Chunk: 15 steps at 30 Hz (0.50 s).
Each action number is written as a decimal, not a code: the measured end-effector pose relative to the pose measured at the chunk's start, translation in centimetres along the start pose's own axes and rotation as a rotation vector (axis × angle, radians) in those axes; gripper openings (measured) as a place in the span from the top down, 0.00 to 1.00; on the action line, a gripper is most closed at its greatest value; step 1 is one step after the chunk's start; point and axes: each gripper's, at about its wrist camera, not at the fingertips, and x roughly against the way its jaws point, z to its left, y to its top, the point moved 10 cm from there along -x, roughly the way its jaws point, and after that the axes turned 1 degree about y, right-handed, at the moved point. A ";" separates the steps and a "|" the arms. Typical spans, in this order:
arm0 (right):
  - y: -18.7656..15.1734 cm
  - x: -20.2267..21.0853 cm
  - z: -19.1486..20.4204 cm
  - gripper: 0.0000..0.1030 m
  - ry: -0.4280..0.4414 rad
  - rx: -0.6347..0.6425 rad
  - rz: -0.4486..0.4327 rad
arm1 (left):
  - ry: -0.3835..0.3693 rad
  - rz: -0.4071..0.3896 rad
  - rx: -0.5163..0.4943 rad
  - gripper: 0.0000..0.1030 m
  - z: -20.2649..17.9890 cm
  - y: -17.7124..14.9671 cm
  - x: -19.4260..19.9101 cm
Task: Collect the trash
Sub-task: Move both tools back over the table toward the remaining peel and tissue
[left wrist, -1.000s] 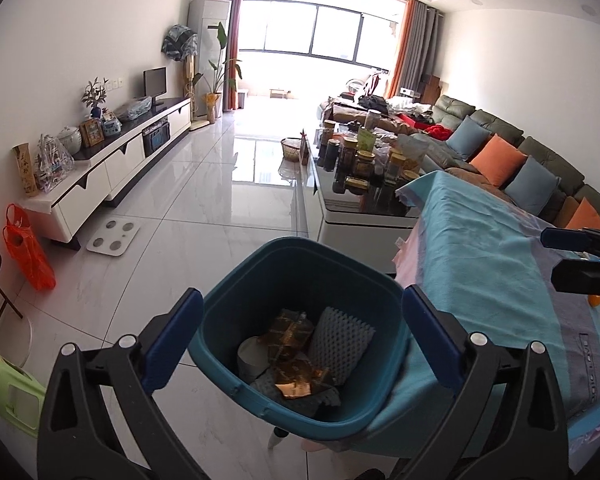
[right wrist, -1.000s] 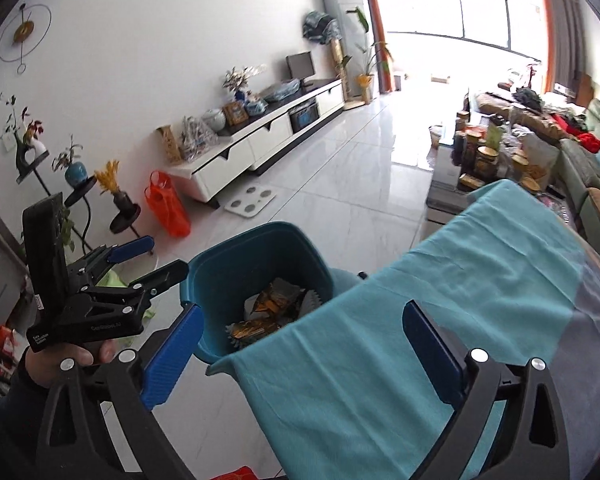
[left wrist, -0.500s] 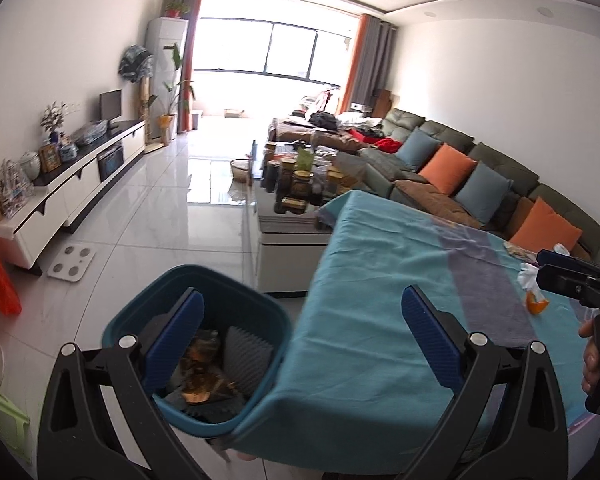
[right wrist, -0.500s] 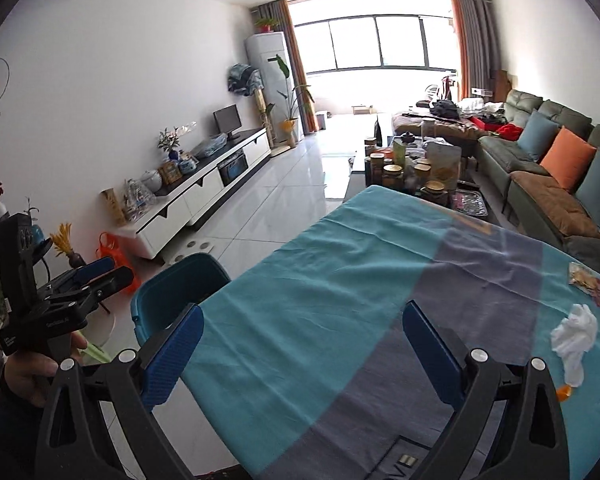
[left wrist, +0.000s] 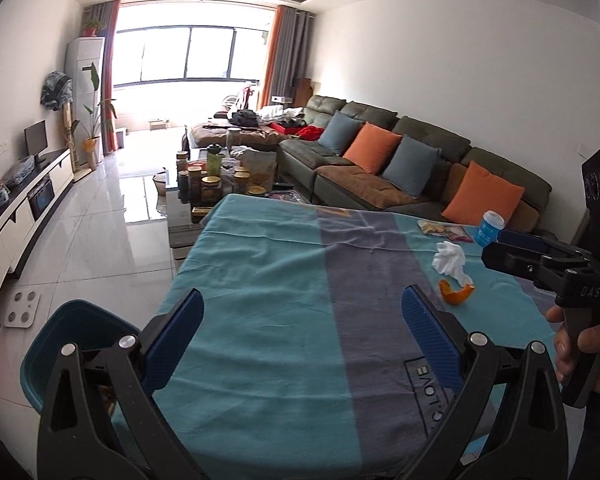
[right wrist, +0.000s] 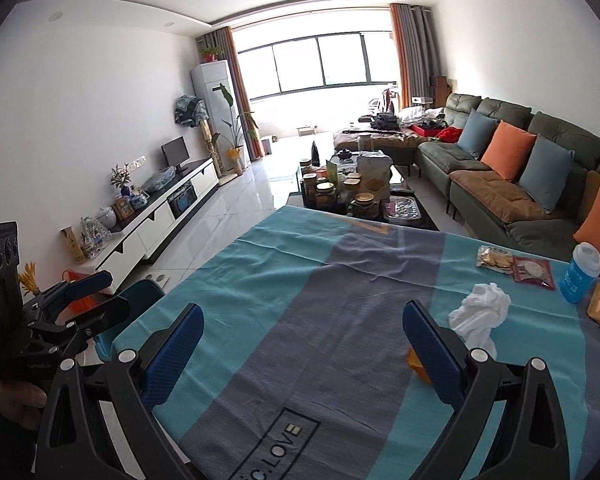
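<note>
- The left gripper (left wrist: 302, 322) has a black plastic frame with two arms that spread like a V.
- Each of its fingers (left wrist: 175, 338) carries a blue pad with a fine ribbed texture.
- Round silver screws sit on the black arms.
- The right gripper (right wrist: 303, 338) has the same black frame, blue pads and silver screws.
- Seen from the side, the right gripper body shows the white letters "DAS".
- A black box with three round lenses sits on top of each gripper.
- A dark sleeve covers the left wrist.
</note>
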 end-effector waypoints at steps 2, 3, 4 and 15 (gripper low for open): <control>-0.2 0.6 -1.6 0.07 -0.025 -0.015 -0.005 | -0.029 0.012 -0.021 0.05 -2.2 -0.1 -1.0; -0.2 1.0 -2.5 0.07 -0.040 -0.025 -0.009 | -0.041 0.019 -0.036 0.05 -3.2 -0.2 -1.6; -0.3 1.2 -3.4 0.07 -0.056 -0.035 -0.013 | -0.054 0.029 -0.050 0.05 -4.5 -0.3 -2.3; -2.5 1.2 -15.4 0.07 -0.238 -0.187 0.024 | -0.187 0.152 -0.160 0.05 -14.7 -3.1 -10.2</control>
